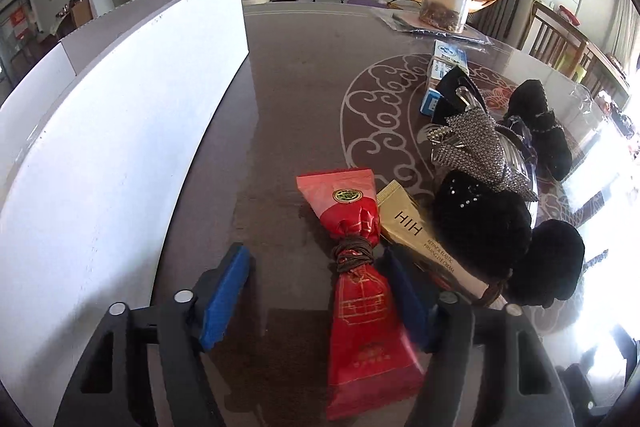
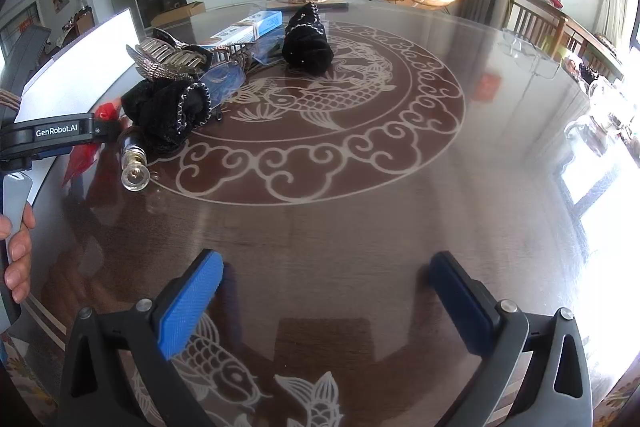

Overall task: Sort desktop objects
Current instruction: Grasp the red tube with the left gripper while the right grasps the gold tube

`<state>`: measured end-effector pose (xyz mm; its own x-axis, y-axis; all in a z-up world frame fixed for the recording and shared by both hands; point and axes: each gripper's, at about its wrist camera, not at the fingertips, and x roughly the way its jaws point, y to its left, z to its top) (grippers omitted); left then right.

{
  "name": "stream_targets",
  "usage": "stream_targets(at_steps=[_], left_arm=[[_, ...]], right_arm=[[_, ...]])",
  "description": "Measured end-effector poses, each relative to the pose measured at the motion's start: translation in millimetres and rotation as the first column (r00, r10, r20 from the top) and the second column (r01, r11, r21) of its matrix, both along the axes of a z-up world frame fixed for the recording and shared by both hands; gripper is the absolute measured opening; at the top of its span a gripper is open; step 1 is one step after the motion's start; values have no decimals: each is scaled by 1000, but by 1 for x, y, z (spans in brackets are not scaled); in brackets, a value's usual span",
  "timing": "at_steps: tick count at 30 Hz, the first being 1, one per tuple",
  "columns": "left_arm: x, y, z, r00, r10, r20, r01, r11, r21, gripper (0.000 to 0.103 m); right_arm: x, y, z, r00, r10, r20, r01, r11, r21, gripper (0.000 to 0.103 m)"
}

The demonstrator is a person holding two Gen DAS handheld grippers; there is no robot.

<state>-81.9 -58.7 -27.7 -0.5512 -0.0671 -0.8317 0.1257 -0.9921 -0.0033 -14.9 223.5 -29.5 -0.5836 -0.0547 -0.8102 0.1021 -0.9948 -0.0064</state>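
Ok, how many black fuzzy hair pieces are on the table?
2: one by the red sachet and silver clip, one farther out beside the fish pattern. More may be hidden under them.

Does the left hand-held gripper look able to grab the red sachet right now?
Probably yes. The red sachet already lies between the left hand-held gripper fingers, nothing covering it; the gold tube beside it sits close to one finger.

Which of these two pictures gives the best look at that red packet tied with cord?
The left wrist view. There the red packet lies full length between the left gripper fingers, with its gold print, seal and brown cord knot plain. The right wrist view shows only red slivers of it behind the left gripper's body.
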Motion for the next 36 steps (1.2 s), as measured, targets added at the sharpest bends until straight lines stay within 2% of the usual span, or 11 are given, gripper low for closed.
stream_targets(at_steps=[2,3,8,11,14,18,24,25,27,31,36], left_arm=[[8,-1,2,1000,-25,-18,24,1000,-6,25],[14,-2,2,999,-34,-20,34,999,-7,22],[60,-9,1,999,-26,-44,26,1000,6,22],[84,-10,1,998,-36,-53,35,999,-4,22],[96,-10,1,997,-51,-58,50,999,-21,22],[102,-9,1,996,-63,-61,61,998,-27,22],[109,-9,0,995,-72,-76,69,997,-35,22],[109,-8,0,994,-73,-77,70,997,-37,22],[109,-8,0,994,-75,-76,73,997,-38,22],[110,-6,1,992,-104,-74,102,994,-32,22],[115,15,1,981,-180,-76,179,984,-21,22]], right_arm=[[0,0,0,1000,0,0,0,1000,0,103],[0,0,0,1000,0,0,0,1000,0,103],[1,-2,1,1000,28,0,-28,1000,-11,103],[10,-22,4,975,220,-13,-220,973,-62,99],[5,-51,8,940,340,10,-338,937,-94,85],[-32,-86,12,900,430,67,-412,891,-189,53],[-63,-136,11,857,505,98,-492,860,-136,52],[-64,-143,10,855,510,93,-500,858,-115,43],[-63,-151,10,859,506,82,-499,862,-88,24],[-48,-136,8,892,450,32,-443,888,-124,23],[-2,-83,10,936,351,11,-348,931,-115,23]])
